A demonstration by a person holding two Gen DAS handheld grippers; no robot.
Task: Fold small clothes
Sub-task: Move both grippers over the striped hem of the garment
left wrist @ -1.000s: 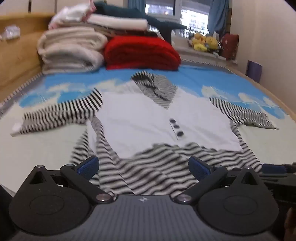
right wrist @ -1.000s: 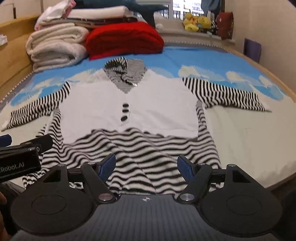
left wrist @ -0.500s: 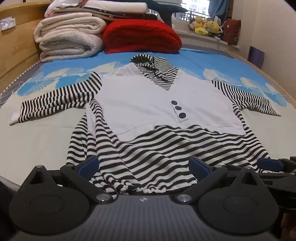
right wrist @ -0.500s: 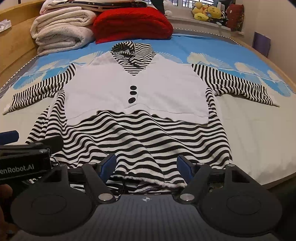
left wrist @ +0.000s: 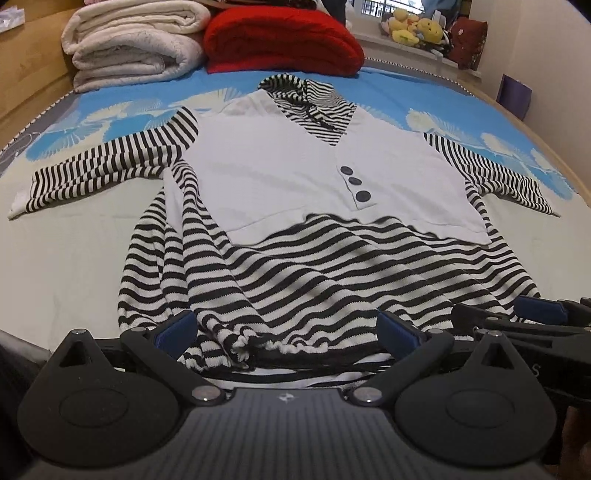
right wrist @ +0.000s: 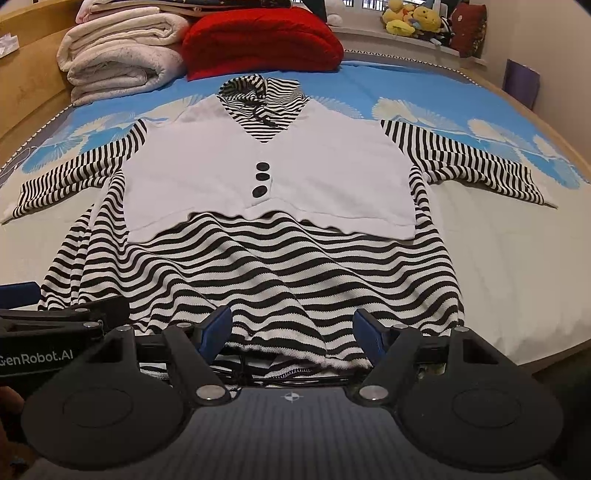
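Observation:
A black-and-white striped top with a white vest front and three dark buttons (left wrist: 325, 192) (right wrist: 269, 184) lies spread face up on the bed, sleeves out to both sides. My left gripper (left wrist: 286, 330) is open just above the bunched bottom hem (left wrist: 258, 347), left of centre. My right gripper (right wrist: 291, 330) is open over the hem (right wrist: 295, 360), right of centre. Each gripper shows at the edge of the other's view: the right gripper (left wrist: 535, 317) and the left gripper (right wrist: 55, 317). Neither holds cloth.
The bed has a blue and cream patterned cover (left wrist: 110, 110). Folded white blankets (left wrist: 136, 40) and a red blanket (left wrist: 280, 37) are stacked at the head. Plush toys (right wrist: 417, 18) sit on the sill. A wooden bed frame (right wrist: 22, 74) runs along the left.
Both grippers have dropped and moved forward toward the bottom hem, so the garment fills more of each view. Both stayed open.

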